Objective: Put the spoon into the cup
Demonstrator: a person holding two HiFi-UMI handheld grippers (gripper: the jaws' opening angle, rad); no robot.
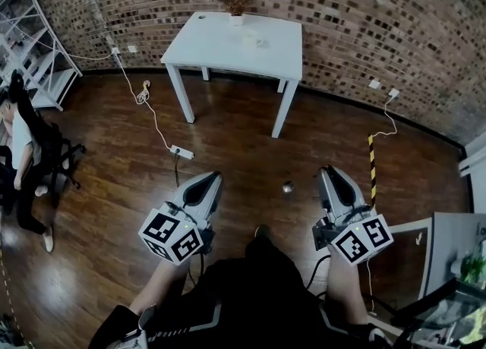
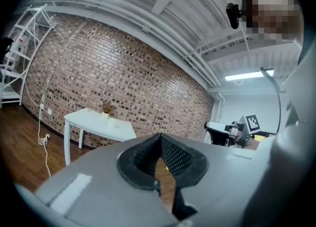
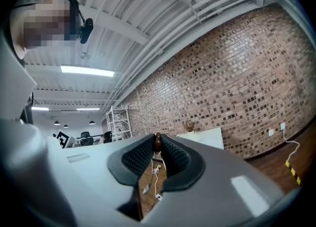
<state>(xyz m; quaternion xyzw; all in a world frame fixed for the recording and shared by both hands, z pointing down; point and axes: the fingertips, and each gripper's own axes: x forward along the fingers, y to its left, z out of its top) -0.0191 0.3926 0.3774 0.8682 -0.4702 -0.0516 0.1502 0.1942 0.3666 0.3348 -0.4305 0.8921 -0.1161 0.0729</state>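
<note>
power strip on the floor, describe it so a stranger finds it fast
Start at the white table against the brick wall. From the wall beside it, a white cable trails across the wood floor past a front leg. The power strip is the short white bar at the cable's end, the only blocky thing lying there.

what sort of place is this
Probably a loft-style office or studio: a long bare brick wall, a dark wooden floor, a white table near that wall, and metal shelving in the corner.
</note>
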